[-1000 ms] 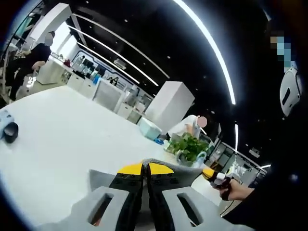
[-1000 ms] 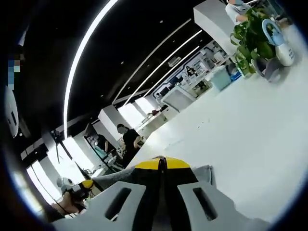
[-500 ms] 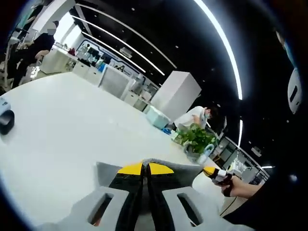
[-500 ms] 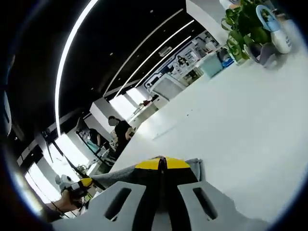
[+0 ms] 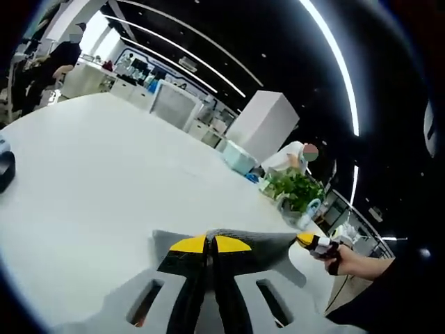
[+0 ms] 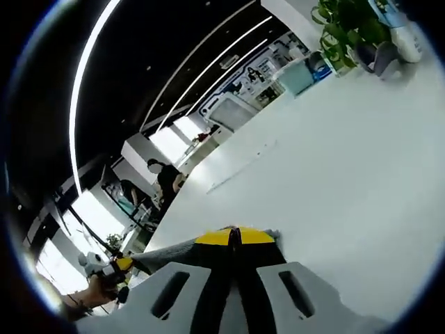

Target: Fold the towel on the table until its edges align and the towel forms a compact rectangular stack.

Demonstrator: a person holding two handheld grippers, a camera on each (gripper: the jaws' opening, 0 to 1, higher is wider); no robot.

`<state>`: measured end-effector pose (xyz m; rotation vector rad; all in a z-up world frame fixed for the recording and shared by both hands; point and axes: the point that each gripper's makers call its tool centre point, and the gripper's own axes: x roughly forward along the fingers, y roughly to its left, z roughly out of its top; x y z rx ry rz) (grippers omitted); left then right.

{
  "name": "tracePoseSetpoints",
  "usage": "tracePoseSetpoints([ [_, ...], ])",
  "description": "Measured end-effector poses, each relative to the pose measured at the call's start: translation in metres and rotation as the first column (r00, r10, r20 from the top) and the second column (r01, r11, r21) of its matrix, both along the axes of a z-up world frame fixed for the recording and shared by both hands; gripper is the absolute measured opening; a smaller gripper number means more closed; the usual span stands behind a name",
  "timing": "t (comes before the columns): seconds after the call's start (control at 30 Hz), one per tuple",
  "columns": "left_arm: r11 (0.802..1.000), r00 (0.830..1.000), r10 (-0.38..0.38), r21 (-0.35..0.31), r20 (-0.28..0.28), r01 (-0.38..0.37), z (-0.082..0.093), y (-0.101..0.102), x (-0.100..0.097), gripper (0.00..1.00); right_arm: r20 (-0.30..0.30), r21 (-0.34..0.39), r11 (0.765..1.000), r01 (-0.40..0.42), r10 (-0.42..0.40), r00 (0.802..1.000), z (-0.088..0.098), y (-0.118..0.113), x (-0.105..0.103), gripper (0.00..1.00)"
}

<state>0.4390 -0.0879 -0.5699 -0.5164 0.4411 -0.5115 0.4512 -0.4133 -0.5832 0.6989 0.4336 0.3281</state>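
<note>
Both views have tilted lower toward the white table (image 5: pixel 104 181) since earlier. Left gripper (image 5: pixel 210 243) and right gripper (image 6: pixel 233 236), jaws pressed together, each pinch the grey towel (image 5: pixel 261 241) edge, lifted above it.

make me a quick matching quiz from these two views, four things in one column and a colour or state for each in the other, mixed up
Things:
1. towel
2. table
3. potted plant
4. left hand-held gripper

Colour or state:
A. green leaves
B. white, bare top
C. grey, held up by its edge
D. jaws shut, yellow tips

Pairs: 1-C, 2-B, 3-A, 4-D
</note>
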Motion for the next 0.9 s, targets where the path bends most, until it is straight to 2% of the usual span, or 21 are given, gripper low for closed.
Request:
tracePoseSetpoints([
  [0.13,1.0,1.0,0.011,-0.008,0.007,-0.011,0.004,0.001,0.004,0.03,0.009,0.004,1.0,-0.001,0.001,1.0,0.005,0.001,-0.001,0.0],
  [0.23,1.0,1.0,0.003,0.009,-0.007,-0.003,-0.004,-0.001,0.003,0.03,-0.019,-0.017,1.0,-0.008,0.008,1.0,-0.006,-0.001,-0.003,0.0],
  [0.4,1.0,1.0,-0.002,0.028,-0.006,0.002,-0.004,0.0,0.002,0.03,-0.018,-0.024,1.0,-0.015,0.014,1.0,-0.006,0.0,-0.001,0.0],
  [0.5,1.0,1.0,0.009,0.01,0.011,-0.009,0.005,0.001,0.003,0.03,0.005,0.005,1.0,-0.004,0.004,1.0,0.005,0.001,0.001,0.0],
  [0.6,1.0,0.999,0.024,-0.003,0.041,-0.024,0.019,0.002,-0.003,0.03,0.033,0.025,1.0,0.009,-0.01,0.999,0.019,0.002,-0.006,0.0],
  [0.7,1.0,0.997,0.027,-0.011,0.065,-0.026,0.029,0.002,-0.017,0.03,0.059,0.057,0.998,0.039,-0.042,0.997,0.034,0.001,-0.018,0.0],
  [0.9,0.998,0.991,0.045,-0.039,0.126,-0.04,0.056,0.005,-0.042,0.03,0.123,0.073,0.996,0.046,-0.055,0.991,0.063,0.004,-0.047,0.0],
])
